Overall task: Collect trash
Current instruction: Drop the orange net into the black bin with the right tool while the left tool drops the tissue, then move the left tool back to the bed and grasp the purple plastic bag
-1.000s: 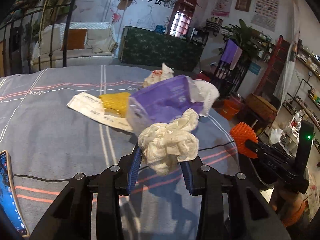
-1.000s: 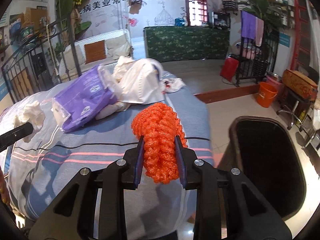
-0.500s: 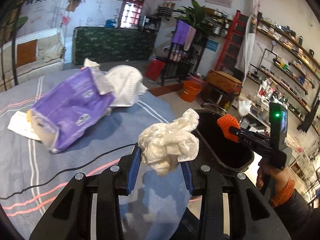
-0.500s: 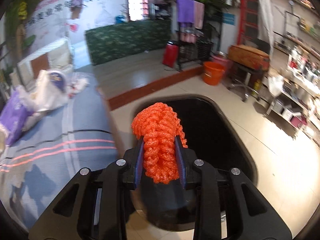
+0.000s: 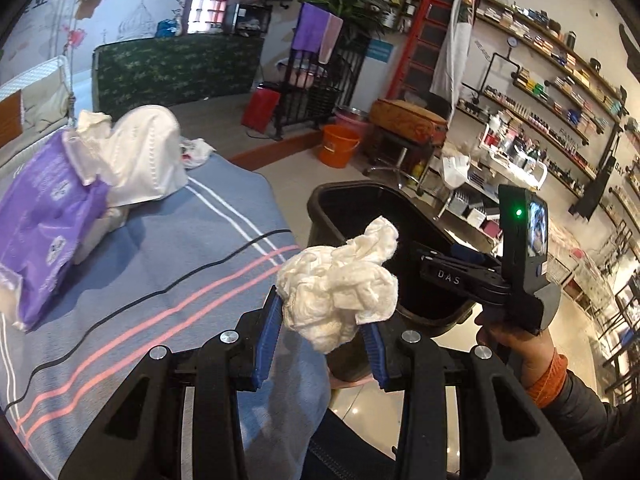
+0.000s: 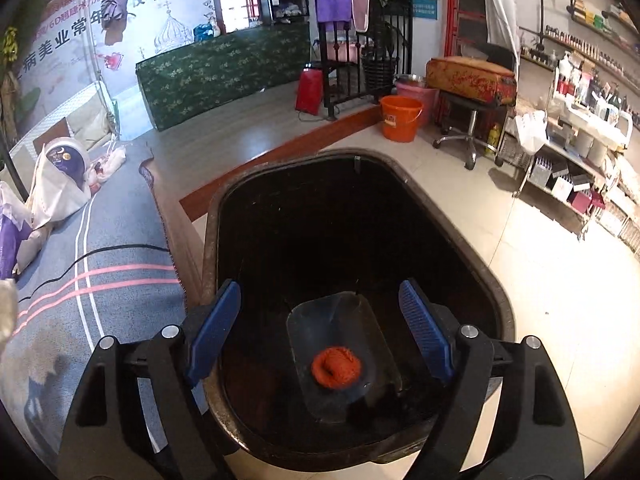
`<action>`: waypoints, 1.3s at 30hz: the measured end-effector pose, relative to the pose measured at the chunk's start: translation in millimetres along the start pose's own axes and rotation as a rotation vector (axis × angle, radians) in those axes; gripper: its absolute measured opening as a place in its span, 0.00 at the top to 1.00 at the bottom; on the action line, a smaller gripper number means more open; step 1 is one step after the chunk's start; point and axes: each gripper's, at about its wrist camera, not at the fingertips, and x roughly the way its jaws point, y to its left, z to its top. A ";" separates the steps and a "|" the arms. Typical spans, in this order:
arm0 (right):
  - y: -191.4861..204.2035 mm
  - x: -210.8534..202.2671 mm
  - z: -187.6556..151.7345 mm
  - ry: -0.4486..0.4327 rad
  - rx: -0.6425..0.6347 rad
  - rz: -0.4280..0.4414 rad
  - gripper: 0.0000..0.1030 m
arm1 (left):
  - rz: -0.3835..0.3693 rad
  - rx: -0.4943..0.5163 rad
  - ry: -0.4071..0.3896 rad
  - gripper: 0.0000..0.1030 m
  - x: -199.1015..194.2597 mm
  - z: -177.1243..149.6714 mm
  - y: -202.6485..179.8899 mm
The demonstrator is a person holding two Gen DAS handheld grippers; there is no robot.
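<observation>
1. Left tool (image 5: 320, 340) grips a crumpled tissue (image 5: 340, 284), held at the bed's (image 5: 168, 264) right edge, near the bin (image 5: 332, 208).
2. Right tool (image 6: 320, 336) is released, jaws spread wide above the bin (image 6: 480, 276).
3. Orange mesh (image 6: 336, 366) lies on the bin's bottom.
4. Purple pack (image 5: 44, 216) and white bag (image 5: 148, 160) lie on the bed, far left.

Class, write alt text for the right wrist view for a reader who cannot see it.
The open right gripper hangs over a black bin on the floor, with an orange mesh ball lying at the bin's bottom. To the left is a striped blue bedcover with white and purple trash on it.
</observation>
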 end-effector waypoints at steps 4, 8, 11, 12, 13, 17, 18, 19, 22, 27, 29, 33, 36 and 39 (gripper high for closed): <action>-3.9 -12.8 3.2 -0.040 -0.011 -0.022 0.21 | -0.040 0.009 0.024 0.63 16.9 7.9 -10.5; -13.0 -32.2 8.4 -0.095 -0.005 -0.052 0.16 | -0.096 0.000 0.059 0.63 37.6 18.4 -19.1; -27.2 -43.8 10.8 -0.126 0.022 -0.069 0.15 | -0.127 0.017 0.090 0.63 54.9 26.1 -32.2; -33.0 -47.3 11.5 -0.136 0.037 -0.076 0.14 | -0.134 0.026 0.104 0.63 61.7 28.6 -37.8; -38.3 -49.8 11.8 -0.142 0.050 -0.081 0.13 | -0.139 0.032 0.114 0.63 65.5 30.9 -40.8; -62.8 -58.1 13.1 -0.164 0.105 -0.120 0.13 | -0.166 0.059 0.154 0.62 86.0 38.5 -59.9; -69.6 -59.2 13.1 -0.168 0.121 -0.130 0.13 | -0.169 0.062 0.164 0.62 91.8 40.1 -64.5; -74.1 -60.1 12.7 -0.171 0.132 -0.137 0.13 | -0.174 0.062 0.176 0.62 95.4 41.0 -66.7; -87.3 -59.4 13.1 -0.180 0.171 -0.156 0.13 | -0.175 0.068 0.198 0.62 105.5 42.2 -74.0; -96.8 -53.2 17.6 -0.175 0.207 -0.167 0.13 | -0.176 0.088 0.224 0.49 114.9 41.3 -83.0; -97.7 -53.3 17.1 -0.173 0.211 -0.164 0.13 | -0.183 0.084 0.222 0.30 115.3 41.8 -82.8; -95.2 -52.9 19.2 -0.173 0.202 -0.168 0.11 | -0.200 0.078 0.185 0.12 109.2 39.7 -80.0; -94.4 -54.0 19.8 -0.174 0.200 -0.163 0.11 | -0.145 0.118 0.174 0.10 100.0 39.9 -80.8; -89.8 -55.1 20.9 -0.177 0.196 -0.150 0.11 | -0.110 0.121 0.129 0.06 84.3 38.3 -75.0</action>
